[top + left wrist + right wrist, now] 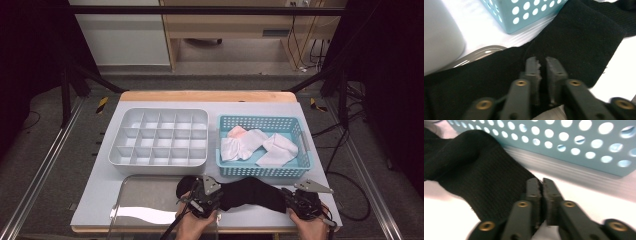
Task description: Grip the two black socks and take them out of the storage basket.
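At the near edge of the table (pixel 100 180), just in front of the blue basket (pixel 300 172), a black sock (pixel 250 194) lies stretched between the two grippers. The left gripper (pixel 543 65) pinches one end with its jaws nearly closed on the cloth, over the rim of a clear tray (pixel 145 200). The right gripper (pixel 541 185) clamps the other end, jaws drawn tight together.
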Available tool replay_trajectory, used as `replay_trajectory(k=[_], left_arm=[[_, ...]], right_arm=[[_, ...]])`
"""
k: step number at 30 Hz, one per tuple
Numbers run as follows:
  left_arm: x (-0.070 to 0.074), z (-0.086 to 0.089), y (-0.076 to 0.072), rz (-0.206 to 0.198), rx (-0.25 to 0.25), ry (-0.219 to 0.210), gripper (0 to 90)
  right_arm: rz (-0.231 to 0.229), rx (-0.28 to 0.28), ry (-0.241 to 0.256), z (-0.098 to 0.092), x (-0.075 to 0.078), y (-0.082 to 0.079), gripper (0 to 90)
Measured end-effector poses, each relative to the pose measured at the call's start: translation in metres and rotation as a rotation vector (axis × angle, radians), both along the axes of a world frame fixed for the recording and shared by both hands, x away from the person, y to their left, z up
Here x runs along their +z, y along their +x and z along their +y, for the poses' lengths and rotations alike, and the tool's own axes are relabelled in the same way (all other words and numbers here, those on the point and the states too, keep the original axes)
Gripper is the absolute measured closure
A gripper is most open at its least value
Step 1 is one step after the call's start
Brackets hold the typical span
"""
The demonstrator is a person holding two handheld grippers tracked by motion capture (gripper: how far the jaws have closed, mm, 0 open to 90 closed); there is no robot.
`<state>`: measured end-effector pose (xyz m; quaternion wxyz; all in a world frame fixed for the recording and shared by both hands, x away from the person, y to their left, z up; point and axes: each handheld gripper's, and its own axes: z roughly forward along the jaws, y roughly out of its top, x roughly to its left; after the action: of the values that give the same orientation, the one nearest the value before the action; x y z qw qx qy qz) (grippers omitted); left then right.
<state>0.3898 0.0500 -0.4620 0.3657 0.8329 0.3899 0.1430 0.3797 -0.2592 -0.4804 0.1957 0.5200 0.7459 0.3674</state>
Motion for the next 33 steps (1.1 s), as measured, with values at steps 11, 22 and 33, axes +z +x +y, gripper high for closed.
replay_trajectory(k=[11,22,33], left_arm=[[0.03,0.033,0.005,-0.103,-0.005,-0.095,86.7],[0.03,0.039,0.01,-0.138,0.006,-0.075,86.3],[0.034,0.046,0.01,-0.134,0.0,-0.093,86.4]], right_arm=[[-0.068,-0.02,0.009,0.0,0.013,0.0,89.1],[0.004,-0.02,0.064,0.002,0.001,-0.002,56.6],[0.003,-0.02,0.073,-0.001,0.013,-0.005,87.1]])
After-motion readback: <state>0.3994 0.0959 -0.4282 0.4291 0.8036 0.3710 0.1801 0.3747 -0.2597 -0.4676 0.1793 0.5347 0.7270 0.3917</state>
